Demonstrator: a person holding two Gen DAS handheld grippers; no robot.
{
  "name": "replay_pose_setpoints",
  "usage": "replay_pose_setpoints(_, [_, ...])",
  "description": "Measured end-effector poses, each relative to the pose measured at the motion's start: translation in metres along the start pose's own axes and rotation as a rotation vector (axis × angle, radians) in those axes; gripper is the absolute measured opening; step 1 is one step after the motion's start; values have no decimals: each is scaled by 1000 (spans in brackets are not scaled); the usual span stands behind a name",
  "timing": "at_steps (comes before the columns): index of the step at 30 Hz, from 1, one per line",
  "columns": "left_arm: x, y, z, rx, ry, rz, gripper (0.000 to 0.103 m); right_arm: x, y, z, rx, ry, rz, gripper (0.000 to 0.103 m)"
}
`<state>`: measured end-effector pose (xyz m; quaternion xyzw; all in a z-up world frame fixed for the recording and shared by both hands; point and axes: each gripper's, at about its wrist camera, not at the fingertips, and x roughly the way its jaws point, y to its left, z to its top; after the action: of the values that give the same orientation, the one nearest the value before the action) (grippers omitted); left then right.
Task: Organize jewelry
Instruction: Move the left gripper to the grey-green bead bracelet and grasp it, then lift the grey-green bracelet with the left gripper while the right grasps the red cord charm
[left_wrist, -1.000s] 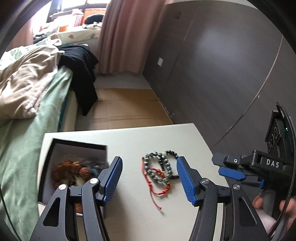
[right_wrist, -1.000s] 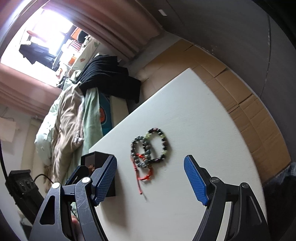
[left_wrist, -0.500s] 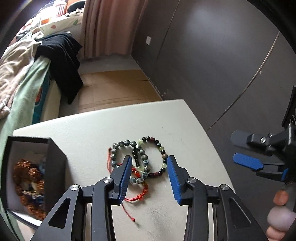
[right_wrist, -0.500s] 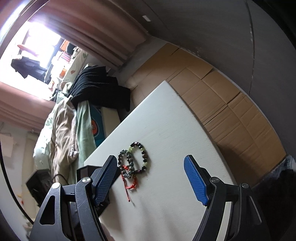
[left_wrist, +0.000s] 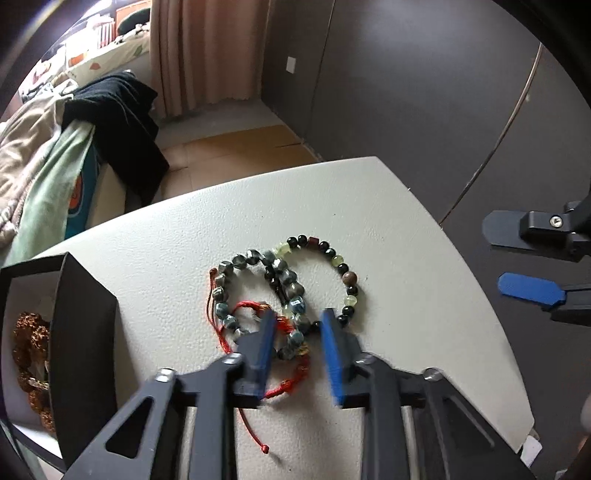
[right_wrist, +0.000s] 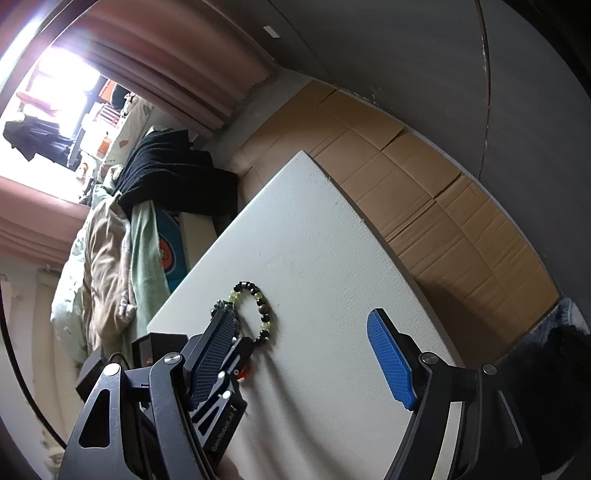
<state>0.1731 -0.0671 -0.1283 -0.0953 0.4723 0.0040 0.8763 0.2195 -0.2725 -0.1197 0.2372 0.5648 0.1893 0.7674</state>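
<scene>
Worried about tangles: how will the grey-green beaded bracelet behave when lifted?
Probably limp: the grey-green beaded bracelet is loose beads, so it should sag. It overlaps the red cord bracelet, which may come along. The left claw is closing around both.

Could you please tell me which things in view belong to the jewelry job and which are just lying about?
In the job:
- grey bead bracelet
- green and dark bead bracelet
- red cord bracelet
- black box with jewelry
- left hand-held gripper, closing over the bracelets
- right hand-held gripper

Lying about:
- black garment
- bedding
- curtain
</scene>
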Motion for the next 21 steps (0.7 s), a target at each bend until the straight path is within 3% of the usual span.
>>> replay_pose_setpoints(1, [-1, 2, 0, -8, 2, -11, 9, 1, 1, -1, -5, 1, -2, 75])
replay_pose_setpoints(4, [-7, 7, 1, -15, 6, -18, 9, 0, 4, -2, -18, 2, -6, 75])
replay_pose_setpoints(13, [-67, 39, 13, -121, -124, -81, 9, 12, 24, -11, -85, 34, 10, 75])
replay_pose_setpoints(17, [-84, 55, 18, -159, -162, -87, 9, 21, 38, -19, -160, 44, -22, 75])
replay_pose_setpoints(21, [-99, 70, 20, -200, -196, -94, 9, 29, 52, -26, -239, 56, -39, 65])
